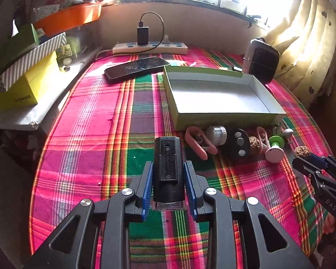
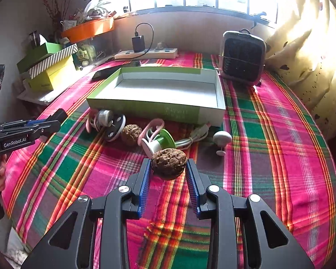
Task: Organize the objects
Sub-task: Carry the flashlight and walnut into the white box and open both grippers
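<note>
With the left gripper (image 1: 168, 172) clamped on the black device (image 1: 167, 168) and the right gripper (image 2: 169, 172) on a walnut (image 2: 169, 163), both, seemingly lifted, should be carried level over the open box (image 2: 159, 109) near the worktop's far edge before release.

We see the right gripper (image 2: 168, 168) clamping a walnut (image 2: 169, 163) above the plaid cloth (image 2: 268, 157), before the open box (image 2: 156, 109).

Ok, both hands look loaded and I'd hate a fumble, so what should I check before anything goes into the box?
1. Left gripper shut on the black device: ok.
2. Right gripper shut on the walnut: ok.
3. Open box has room: ok, nothing visible inside.
4. Way to the box unblocked: not ok, second walnut, green-and-white spool and other clutter lie before it; go over.
5. Grip firmness: cannot tell.
</note>
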Action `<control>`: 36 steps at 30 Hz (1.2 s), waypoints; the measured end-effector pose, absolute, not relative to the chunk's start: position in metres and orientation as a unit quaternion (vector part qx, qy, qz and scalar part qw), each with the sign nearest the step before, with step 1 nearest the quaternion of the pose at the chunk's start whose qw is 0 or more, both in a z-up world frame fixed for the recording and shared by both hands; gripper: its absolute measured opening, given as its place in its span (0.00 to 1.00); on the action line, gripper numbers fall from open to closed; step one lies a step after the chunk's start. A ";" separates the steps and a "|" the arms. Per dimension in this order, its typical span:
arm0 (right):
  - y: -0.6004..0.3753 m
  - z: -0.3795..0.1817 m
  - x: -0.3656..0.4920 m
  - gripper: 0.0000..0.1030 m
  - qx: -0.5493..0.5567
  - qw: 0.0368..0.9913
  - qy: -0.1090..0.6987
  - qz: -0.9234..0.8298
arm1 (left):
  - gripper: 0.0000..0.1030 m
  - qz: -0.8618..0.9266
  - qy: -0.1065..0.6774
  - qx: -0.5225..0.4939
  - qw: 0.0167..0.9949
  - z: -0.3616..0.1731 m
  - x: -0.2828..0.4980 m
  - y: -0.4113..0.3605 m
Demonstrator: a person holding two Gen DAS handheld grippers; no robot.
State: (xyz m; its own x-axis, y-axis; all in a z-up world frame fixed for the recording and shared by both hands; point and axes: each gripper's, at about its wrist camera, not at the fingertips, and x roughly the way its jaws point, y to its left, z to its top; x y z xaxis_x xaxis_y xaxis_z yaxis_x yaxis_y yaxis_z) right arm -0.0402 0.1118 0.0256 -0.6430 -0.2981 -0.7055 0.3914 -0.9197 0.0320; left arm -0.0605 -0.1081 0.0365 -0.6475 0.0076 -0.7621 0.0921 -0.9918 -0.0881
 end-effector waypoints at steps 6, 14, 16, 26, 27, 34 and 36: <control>0.103 0.039 -0.065 0.32 0.369 0.201 0.067 -0.905 | 0.25 -0.909 0.058 0.414 0.008 0.046 -0.082 -0.107; 0.086 0.057 -0.108 0.32 0.364 0.216 0.072 -0.903 | 0.25 -0.910 0.061 0.409 -0.015 0.057 -0.116 -0.103; 0.081 0.060 -0.119 0.32 0.364 0.218 0.075 -0.903 | 0.25 -0.912 0.058 0.406 -0.020 0.060 -0.126 -0.101; 0.067 0.050 -0.187 0.32 0.395 0.208 0.064 -0.893 | 0.25 -0.909 0.056 0.411 -0.035 0.059 -0.173 -0.097; 0.066 0.048 -0.192 0.32 0.399 0.206 0.063 -0.891 | 0.25 -0.909 0.054 0.412 -0.035 0.058 -0.179 -0.096; 0.057 0.029 -0.215 0.32 0.421 0.199 0.075 -0.882 | 0.25 -0.899 0.054 0.434 -0.036 0.041 -0.214 -0.096; 0.056 0.026 -0.221 0.32 0.424 0.198 0.078 -0.880 | 0.25 -0.896 0.055 0.439 -0.035 0.036 -0.221 -0.096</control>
State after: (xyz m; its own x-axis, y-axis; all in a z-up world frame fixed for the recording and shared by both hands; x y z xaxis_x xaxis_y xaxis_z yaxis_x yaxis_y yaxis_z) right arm -0.2209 0.0560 0.0259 -0.5615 -0.2817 -0.7780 0.4140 -0.9098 0.0306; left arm -0.2214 -0.0959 0.0357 -0.6115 0.1121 -0.7832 -0.0147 -0.9914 -0.1304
